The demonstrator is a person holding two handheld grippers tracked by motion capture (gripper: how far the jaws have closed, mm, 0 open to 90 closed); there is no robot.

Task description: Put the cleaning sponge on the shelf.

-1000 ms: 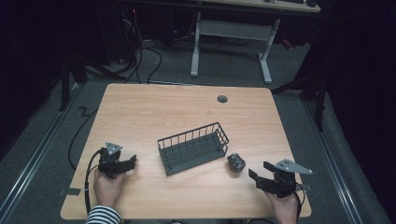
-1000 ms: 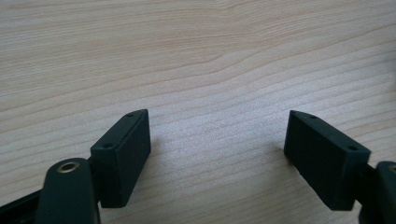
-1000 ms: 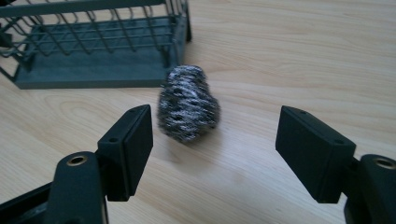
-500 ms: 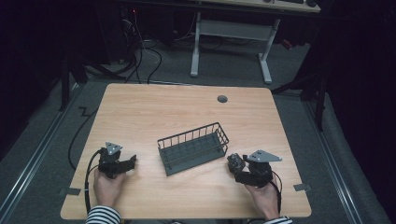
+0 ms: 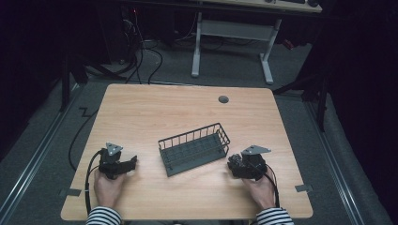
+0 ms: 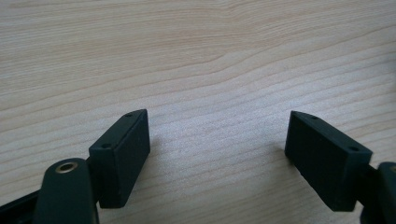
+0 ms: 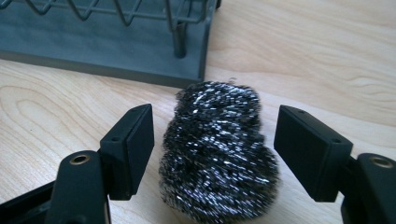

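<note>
Steel wool sitting between our right jaws, not pinched yet

Our right gripper (image 7: 214, 154) is spread wide around the steel wool scrubber (image 7: 217, 149), small gaps on both sides, and the scrubber lies on the table (image 5: 155, 112) just off the wire basket's (image 5: 194, 148) right end. Well left of the basket, our left gripper (image 6: 217, 154) rests released over bare wood.
</note>
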